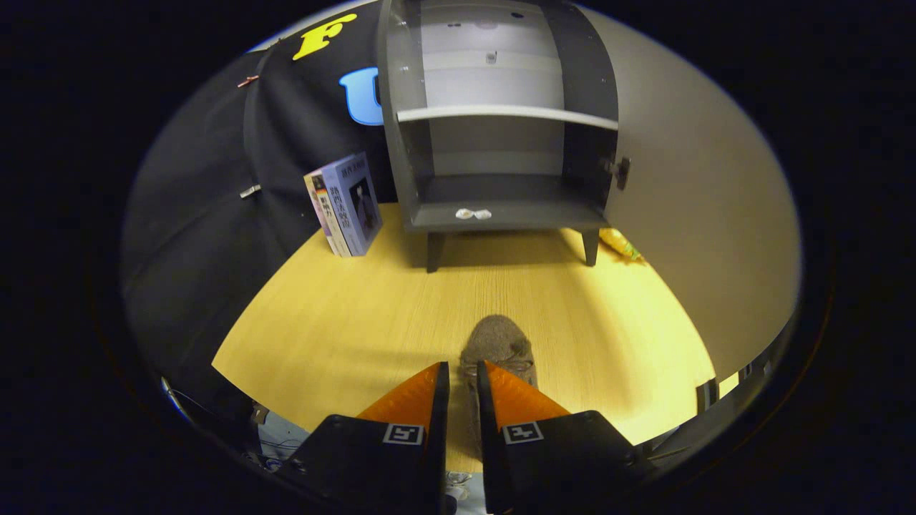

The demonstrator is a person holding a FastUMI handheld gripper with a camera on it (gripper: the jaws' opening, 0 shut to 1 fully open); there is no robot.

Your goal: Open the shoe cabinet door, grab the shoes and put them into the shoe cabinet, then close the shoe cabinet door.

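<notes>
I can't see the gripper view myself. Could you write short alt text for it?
The tongs are closed on a brown shoe over a yellow wooden floor. Beyond them stands a grey shoe cabinet with its door swung open, and two books stand beside it.

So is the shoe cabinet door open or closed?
Open. The door is swung wide beside the cabinet, baring its shelves. The claw pinches the shoe.
</notes>
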